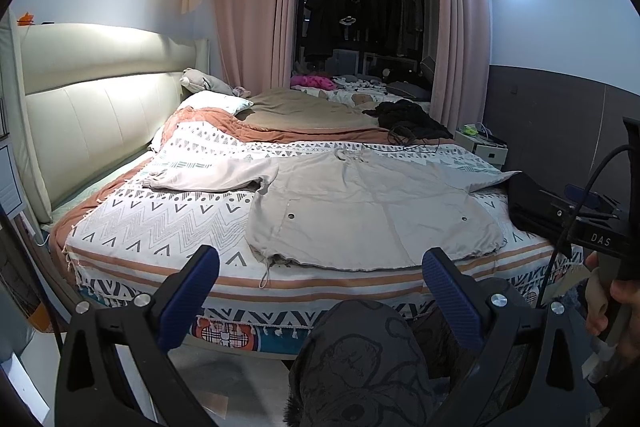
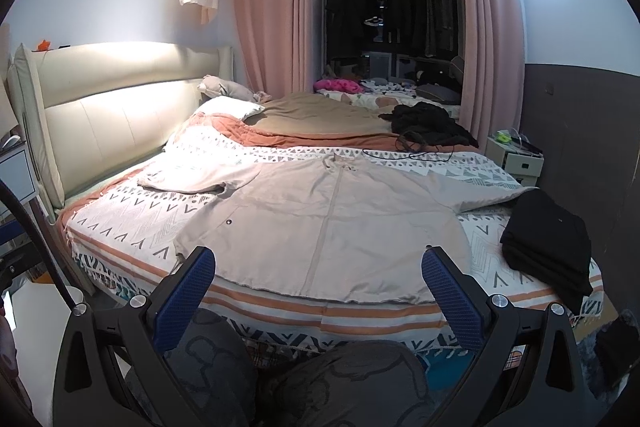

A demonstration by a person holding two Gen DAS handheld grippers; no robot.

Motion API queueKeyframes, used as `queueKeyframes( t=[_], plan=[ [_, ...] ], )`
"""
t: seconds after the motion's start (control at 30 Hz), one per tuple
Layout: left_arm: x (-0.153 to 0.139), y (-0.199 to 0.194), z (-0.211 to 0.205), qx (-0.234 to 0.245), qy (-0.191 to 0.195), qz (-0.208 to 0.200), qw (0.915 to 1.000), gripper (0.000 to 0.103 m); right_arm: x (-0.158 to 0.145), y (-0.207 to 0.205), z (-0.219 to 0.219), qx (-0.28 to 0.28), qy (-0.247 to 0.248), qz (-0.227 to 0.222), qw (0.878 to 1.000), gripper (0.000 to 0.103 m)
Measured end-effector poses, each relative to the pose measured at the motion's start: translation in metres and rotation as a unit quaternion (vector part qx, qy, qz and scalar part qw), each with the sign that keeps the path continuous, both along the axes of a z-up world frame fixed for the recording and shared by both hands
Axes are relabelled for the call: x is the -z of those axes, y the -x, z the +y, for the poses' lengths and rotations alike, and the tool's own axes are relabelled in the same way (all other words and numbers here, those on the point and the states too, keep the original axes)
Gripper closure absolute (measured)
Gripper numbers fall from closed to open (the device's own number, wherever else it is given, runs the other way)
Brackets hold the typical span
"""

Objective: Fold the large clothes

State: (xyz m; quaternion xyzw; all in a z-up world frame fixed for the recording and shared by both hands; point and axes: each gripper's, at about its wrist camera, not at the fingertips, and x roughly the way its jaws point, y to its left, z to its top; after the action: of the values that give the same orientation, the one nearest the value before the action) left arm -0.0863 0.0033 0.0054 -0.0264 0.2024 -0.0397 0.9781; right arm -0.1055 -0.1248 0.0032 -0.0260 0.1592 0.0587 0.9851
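A large beige jacket (image 1: 368, 211) (image 2: 328, 227) lies spread flat on the patterned bedspread (image 1: 160, 223) (image 2: 132, 215), hem toward the near bed edge, both sleeves stretched out sideways. My left gripper (image 1: 320, 267) hangs open in front of the bed edge, short of the hem, its blue pads (image 1: 206, 267) wide apart with nothing between them. My right gripper (image 2: 318, 265) is likewise open, hovering before the hem with nothing held. The right gripper's body (image 1: 600, 235) shows at the right edge of the left wrist view, held by a hand (image 1: 604, 303).
A folded black garment (image 2: 548, 247) (image 1: 532, 207) rests on the bed's right corner. Farther back lie a brown blanket (image 2: 320, 115), a dark clothes heap (image 2: 428, 123) with a cable, and pillows by the headboard (image 2: 104, 115). A small nightstand (image 2: 514, 159) stands right. The person's knees (image 2: 360, 383) are below.
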Motion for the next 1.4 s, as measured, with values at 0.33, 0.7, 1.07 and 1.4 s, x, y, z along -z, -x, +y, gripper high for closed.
queueKeyframes(
  t=[0.33,0.7,1.07,1.4],
  plan=[
    [-0.002,0.005,0.001,-0.005,-0.011,-0.008,0.9999,0.000,-0.001,0.003,0.002,-0.008,0.007,-0.008,1.000,0.000],
    [-0.004,-0.006,0.012,-0.015,-0.008,-0.004,0.9999,0.000,-0.003,-0.004,-0.002,-0.017,-0.040,-0.031,0.999,0.000],
    [0.000,-0.032,0.032,-0.038,0.005,0.001,0.9993,0.000,-0.008,-0.034,0.005,-0.026,-0.032,-0.012,0.999,0.000],
    [0.002,-0.063,0.062,-0.070,0.022,0.007,0.9973,0.000,-0.014,-0.072,0.010,-0.032,-0.046,0.005,0.998,0.000]
  ],
)
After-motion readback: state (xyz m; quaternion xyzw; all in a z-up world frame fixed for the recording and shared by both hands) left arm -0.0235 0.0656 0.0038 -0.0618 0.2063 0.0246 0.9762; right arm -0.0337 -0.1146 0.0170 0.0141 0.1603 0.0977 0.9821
